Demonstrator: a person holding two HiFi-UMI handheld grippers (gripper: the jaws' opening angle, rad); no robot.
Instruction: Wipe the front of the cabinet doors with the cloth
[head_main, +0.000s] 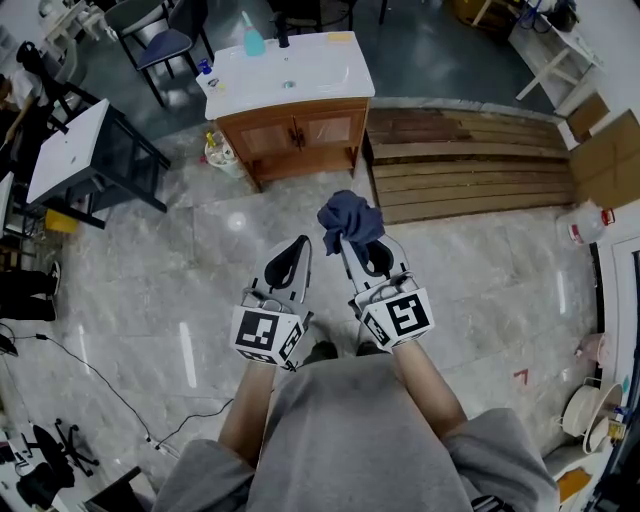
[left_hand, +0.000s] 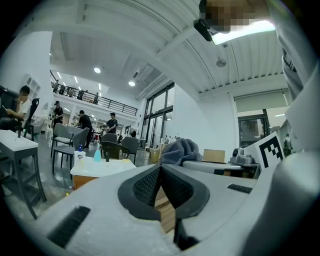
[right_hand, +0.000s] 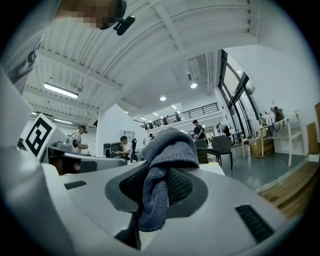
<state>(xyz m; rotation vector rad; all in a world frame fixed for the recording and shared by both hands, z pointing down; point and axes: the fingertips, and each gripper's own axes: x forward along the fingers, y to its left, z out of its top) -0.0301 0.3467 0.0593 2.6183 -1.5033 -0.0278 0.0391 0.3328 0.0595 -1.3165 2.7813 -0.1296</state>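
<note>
A wooden vanity cabinet (head_main: 295, 140) with two front doors and a white sink top stands ahead on the floor, well beyond both grippers; its top edge also shows in the left gripper view as the cabinet (left_hand: 97, 170). My right gripper (head_main: 342, 240) is shut on a dark blue cloth (head_main: 350, 219), which bunches above the jaws. In the right gripper view the cloth (right_hand: 162, 172) hangs pinched between the pads. My left gripper (head_main: 300, 246) is shut with nothing in it, held beside the right one. Its pads meet in the left gripper view around the gripper (left_hand: 161, 172).
A wooden slatted platform (head_main: 470, 165) lies right of the cabinet. A black-framed white table (head_main: 75, 150) stands at left, chairs (head_main: 160, 40) behind. Bottles (head_main: 253, 40) sit on the sink top. Cardboard (head_main: 605, 160) and a white jug (head_main: 585, 222) lie at right. People sit and stand in the background.
</note>
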